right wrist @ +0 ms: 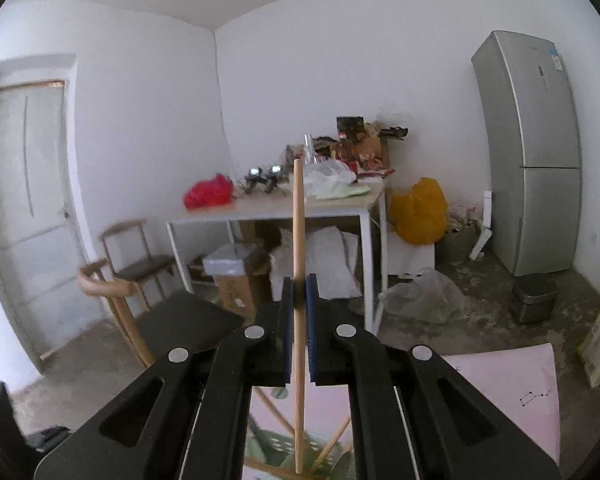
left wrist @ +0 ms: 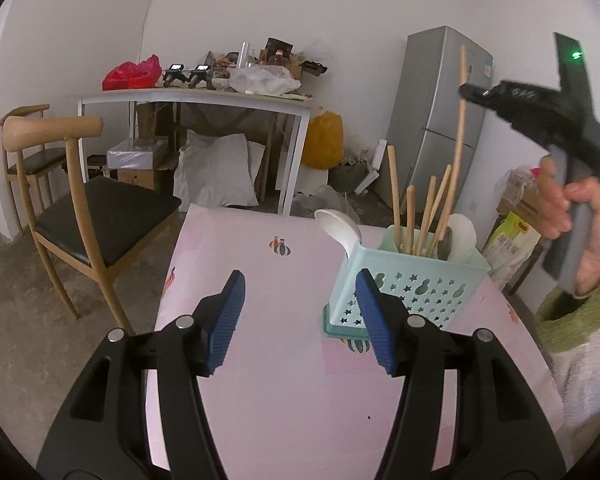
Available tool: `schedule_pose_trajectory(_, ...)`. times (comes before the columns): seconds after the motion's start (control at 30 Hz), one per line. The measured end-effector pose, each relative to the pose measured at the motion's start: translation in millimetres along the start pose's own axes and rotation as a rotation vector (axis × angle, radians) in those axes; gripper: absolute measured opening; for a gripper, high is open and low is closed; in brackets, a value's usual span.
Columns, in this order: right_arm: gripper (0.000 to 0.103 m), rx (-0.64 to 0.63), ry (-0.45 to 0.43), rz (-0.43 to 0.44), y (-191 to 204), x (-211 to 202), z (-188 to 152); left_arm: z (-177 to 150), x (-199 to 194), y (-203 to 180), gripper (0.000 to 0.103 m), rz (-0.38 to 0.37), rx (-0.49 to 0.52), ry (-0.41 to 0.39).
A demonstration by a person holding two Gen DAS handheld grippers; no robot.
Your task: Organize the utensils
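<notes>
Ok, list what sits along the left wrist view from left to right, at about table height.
Wooden chair → left gripper, open over the pink table → white spoon → teal utensil basket → hand holding the right gripper, shut on a chopstick.

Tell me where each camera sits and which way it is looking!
Left wrist view: sits on the left claw, looks along its open blue fingers over the pink table at the caddy; the person's right hand shows, lifting the right claw.
Right wrist view: sits on the right claw, held above the caddy, looks across the room; its fingers pinch a wooden chopstick.
Both share: the chopstick, fridge, white desk, chairs.
</notes>
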State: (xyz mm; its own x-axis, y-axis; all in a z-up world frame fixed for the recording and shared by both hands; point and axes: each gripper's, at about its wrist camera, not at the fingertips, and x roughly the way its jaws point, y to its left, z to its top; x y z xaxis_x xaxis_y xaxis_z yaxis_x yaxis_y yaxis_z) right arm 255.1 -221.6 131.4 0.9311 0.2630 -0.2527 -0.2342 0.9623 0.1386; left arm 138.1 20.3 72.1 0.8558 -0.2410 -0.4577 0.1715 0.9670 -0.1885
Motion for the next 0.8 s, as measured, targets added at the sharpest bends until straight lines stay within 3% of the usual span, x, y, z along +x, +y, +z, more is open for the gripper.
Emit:
schedule_pose_trajectory(0.13,0.006,-0.050,0.041,-0.057,2.4,18.4,-19.7,-2.4,3.5,0.9,0.055,0.004,0.002,0.010)
schedule_pose_trajectory(0.23,0.006,-0.066,0.068,-0.053,1.9,23.2,-33.1,-4.3,4.6,0.8,0.056,0.005,0.003,0.017)
schedule_pose_trajectory(0.53,0.008,-0.080,0.142,-0.080,-2.6,6.1,-56.1,-5.1,7.8,-4.8,0.062,0.007,0.014,0.035)
schedule_pose_trajectory(0.67,0.032,-0.007,0.121,-0.083,-17.7,-24.0,-56.8,-6.3,7.3,-10.9,0.065,0.006,0.027,0.042)
schedule_pose_trajectory(0.8,0.039,0.077,0.081,-0.076,-33.3,-61.7,-58.5,-7.4,7.2,-16.7,0.068,0.003,0.045,0.043)
